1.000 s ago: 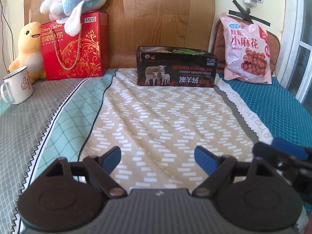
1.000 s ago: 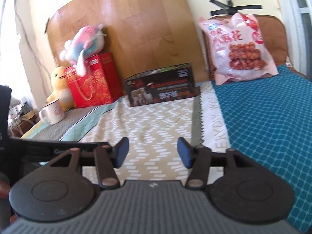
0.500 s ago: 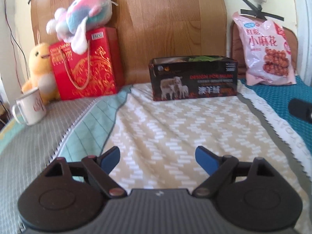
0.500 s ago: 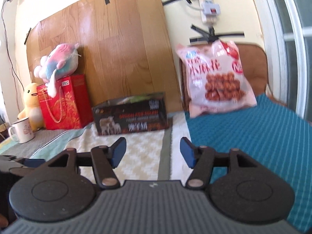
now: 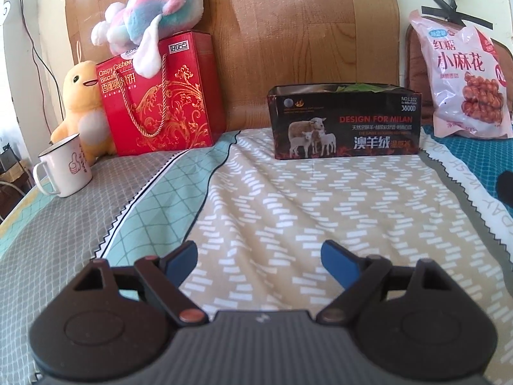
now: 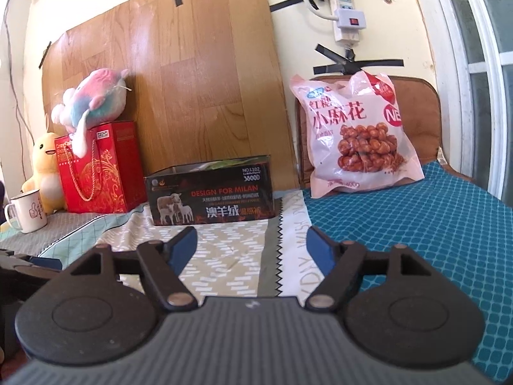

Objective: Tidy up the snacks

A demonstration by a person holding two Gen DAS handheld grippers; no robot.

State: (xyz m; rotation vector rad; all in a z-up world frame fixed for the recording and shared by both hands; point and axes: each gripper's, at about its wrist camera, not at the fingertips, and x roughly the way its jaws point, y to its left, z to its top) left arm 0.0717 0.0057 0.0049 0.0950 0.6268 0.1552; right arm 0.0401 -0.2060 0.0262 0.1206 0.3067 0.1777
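A pink snack bag of fried dough twists (image 6: pixel 359 142) leans upright against a brown cushion at the back right of the bed; it also shows in the left wrist view (image 5: pixel 465 83). A black open-top box with sheep printed on it (image 5: pixel 344 125) stands at the back middle (image 6: pixel 211 194), with something green inside. A red cashew biscuit gift box (image 5: pixel 160 96) stands at the back left (image 6: pixel 99 166). My left gripper (image 5: pixel 259 258) is open and empty, low over the bedspread. My right gripper (image 6: pixel 251 243) is open and empty, well short of the snack bag.
A white mug (image 5: pixel 65 168) sits at the left edge beside a yellow plush duck (image 5: pixel 80 109). A pink and blue plush (image 5: pixel 150 19) lies on the red box. A wooden board (image 6: pixel 179 80) backs the bed. A window frame (image 6: pixel 474 80) is at the right.
Both grippers have risen and tilted up, so the back wall and objects show higher. The right gripper has swung right towards the snack bag. Both stay open.
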